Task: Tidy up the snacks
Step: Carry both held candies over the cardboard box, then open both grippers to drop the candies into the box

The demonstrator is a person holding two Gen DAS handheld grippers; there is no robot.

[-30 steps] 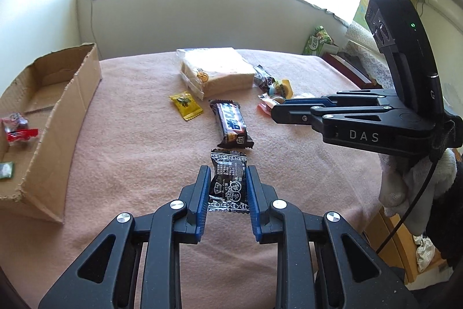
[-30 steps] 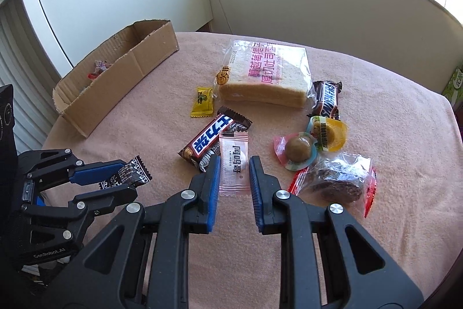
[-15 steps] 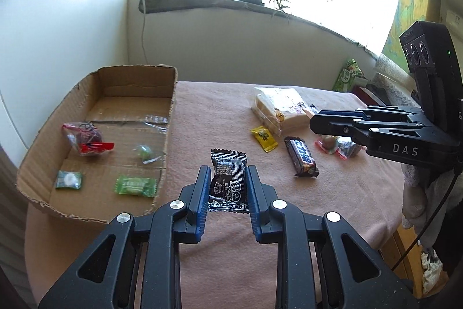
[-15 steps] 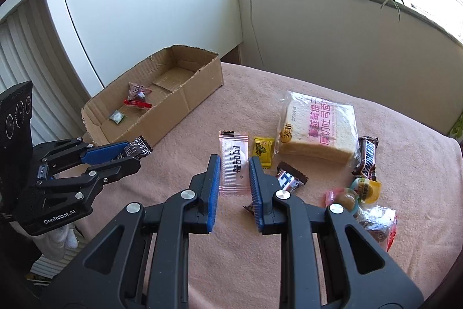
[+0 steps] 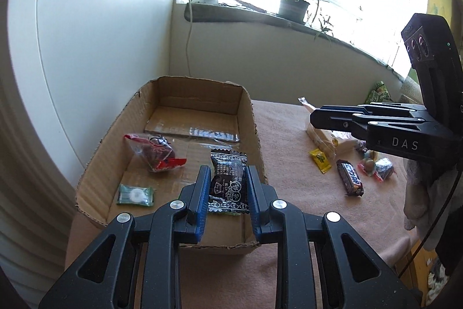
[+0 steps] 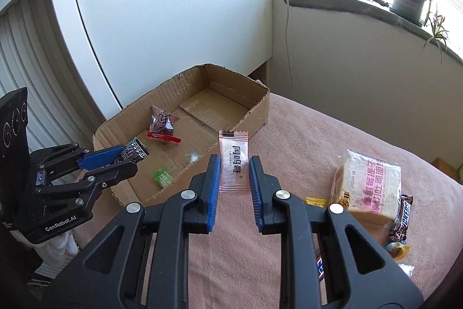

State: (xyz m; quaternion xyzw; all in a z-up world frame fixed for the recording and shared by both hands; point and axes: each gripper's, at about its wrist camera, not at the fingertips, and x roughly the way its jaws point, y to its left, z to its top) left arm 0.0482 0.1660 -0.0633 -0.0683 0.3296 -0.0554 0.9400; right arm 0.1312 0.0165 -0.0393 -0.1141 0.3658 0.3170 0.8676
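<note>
Pink tablecloth (image 5: 289, 178); left gripper (image 5: 227, 187) clamps black packet (image 5: 228, 181); right gripper (image 6: 234, 178) clamps pink sachet (image 6: 233, 161).

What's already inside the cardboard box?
The open brown cardboard box holds a clear packet with a red edge, a green-and-white wrapped candy and a small bright green packet. The black snack packet in the left claw hides part of the floor.

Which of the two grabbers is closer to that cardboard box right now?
The left gripper: it holds a black packet over the cardboard box. The right gripper, holding a pink packet, is beside the box, over the table.
</note>
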